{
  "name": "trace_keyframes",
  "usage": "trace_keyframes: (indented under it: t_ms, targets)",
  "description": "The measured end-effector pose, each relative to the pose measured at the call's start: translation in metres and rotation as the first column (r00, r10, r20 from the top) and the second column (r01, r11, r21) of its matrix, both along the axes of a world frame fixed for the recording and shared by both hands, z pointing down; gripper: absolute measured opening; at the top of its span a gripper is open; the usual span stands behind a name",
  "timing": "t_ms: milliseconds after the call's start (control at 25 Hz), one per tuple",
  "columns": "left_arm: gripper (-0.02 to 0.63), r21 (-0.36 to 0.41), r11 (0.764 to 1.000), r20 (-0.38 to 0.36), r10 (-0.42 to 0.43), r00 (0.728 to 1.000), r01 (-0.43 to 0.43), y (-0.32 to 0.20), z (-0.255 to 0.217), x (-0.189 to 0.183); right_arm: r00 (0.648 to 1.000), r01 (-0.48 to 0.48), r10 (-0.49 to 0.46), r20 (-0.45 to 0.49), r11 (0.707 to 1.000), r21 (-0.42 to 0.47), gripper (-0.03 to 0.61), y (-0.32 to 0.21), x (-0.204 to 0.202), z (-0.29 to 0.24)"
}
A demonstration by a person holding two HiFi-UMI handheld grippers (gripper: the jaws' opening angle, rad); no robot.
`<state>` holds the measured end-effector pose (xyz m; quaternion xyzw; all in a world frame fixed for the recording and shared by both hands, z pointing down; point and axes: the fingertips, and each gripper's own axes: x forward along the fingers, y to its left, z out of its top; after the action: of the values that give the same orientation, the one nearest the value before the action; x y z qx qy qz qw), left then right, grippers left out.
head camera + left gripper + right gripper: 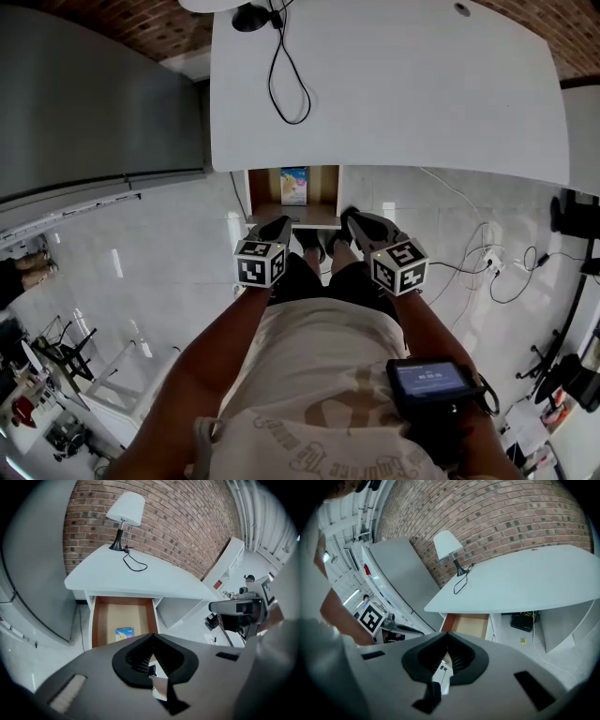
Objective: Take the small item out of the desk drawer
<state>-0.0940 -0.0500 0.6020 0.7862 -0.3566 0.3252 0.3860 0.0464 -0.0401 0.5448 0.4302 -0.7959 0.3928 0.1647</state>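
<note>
The desk drawer (293,214) stands pulled out under the white desk (394,84). A small colourful item (293,185) lies flat on its wooden bottom, toward the back. In the left gripper view the item (124,633) shows just beyond the jaw tips, inside the drawer (101,620). My left gripper (279,224) hovers at the drawer's front left, shut and empty. My right gripper (349,217) hangs at the front right, its jaws also shut with nothing between them. The right gripper view shows the drawer (471,624) ahead, the item hidden.
A white lamp (125,510) and its black cable (286,75) sit on the desk's far left. A grey cabinet (94,94) stands left of the desk. Cables and a power strip (487,262) lie on the tiled floor at right.
</note>
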Motion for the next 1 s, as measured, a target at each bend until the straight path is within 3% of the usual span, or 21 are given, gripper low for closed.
trace_keyframes:
  t_ms: [320, 640, 1000]
  targets:
    - [0.009, -0.044, 0.999, 0.034, -0.018, 0.999, 0.020, 0.012, 0.025, 0.006, 0.999, 0.041, -0.040, 0.025, 0.999, -0.028, 0.006, 0.014, 0.006, 0.020]
    - [0.011, -0.089, 0.990, 0.076, -0.103, 0.992, 0.109, 0.020, 0.060, 0.007, 0.996, 0.078, -0.075, 0.058, 0.996, -0.047, 0.006, 0.029, 0.008, 0.042]
    - [0.026, -0.060, 0.985, 0.152, -0.152, 0.977, 0.163, 0.006, 0.085, 0.003, 0.991, 0.110, -0.105, 0.084, 0.992, -0.068, 0.006, 0.036, 0.010, 0.068]
